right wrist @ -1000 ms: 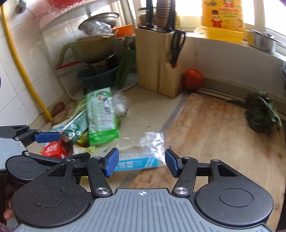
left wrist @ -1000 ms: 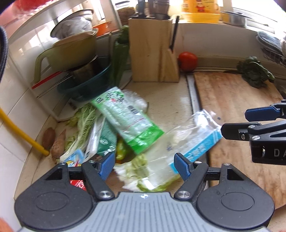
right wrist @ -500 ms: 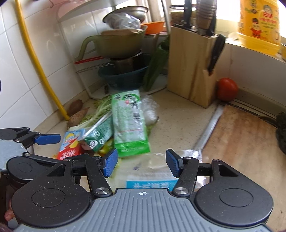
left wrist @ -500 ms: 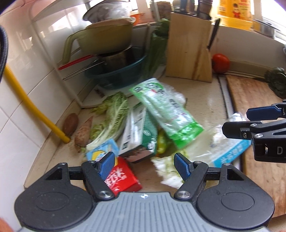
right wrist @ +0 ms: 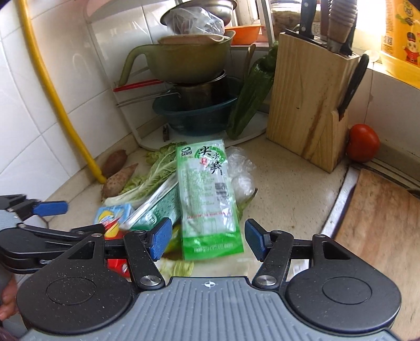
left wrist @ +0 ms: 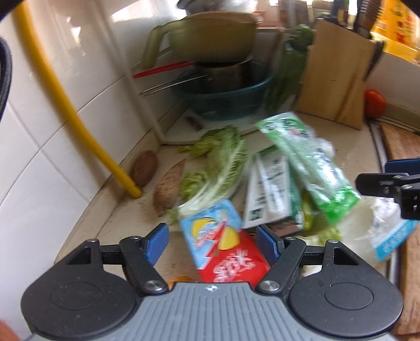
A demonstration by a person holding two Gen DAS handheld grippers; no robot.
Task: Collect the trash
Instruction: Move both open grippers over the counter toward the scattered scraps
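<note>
Several wrappers [right wrist: 207, 199] lay heaped with cabbage [right wrist: 155, 173] near the counter's [right wrist: 288, 188] tiled back corner. Both grippers, left [left wrist: 212, 237] and right [right wrist: 208, 237], gaped empty. Only the right view showed knives [right wrist: 307, 13].

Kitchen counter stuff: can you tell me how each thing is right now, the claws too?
Left claw: open, empty, over the red and blue snack packet.
Right claw: open, empty, over the green and clear plastic bag.
Red and blue snack packet: lying flat.
Green and clear plastic bag: lying on the pile.
Leafy cabbage: lying on the counter.
Wooden knife block: upright, knives in.
</note>
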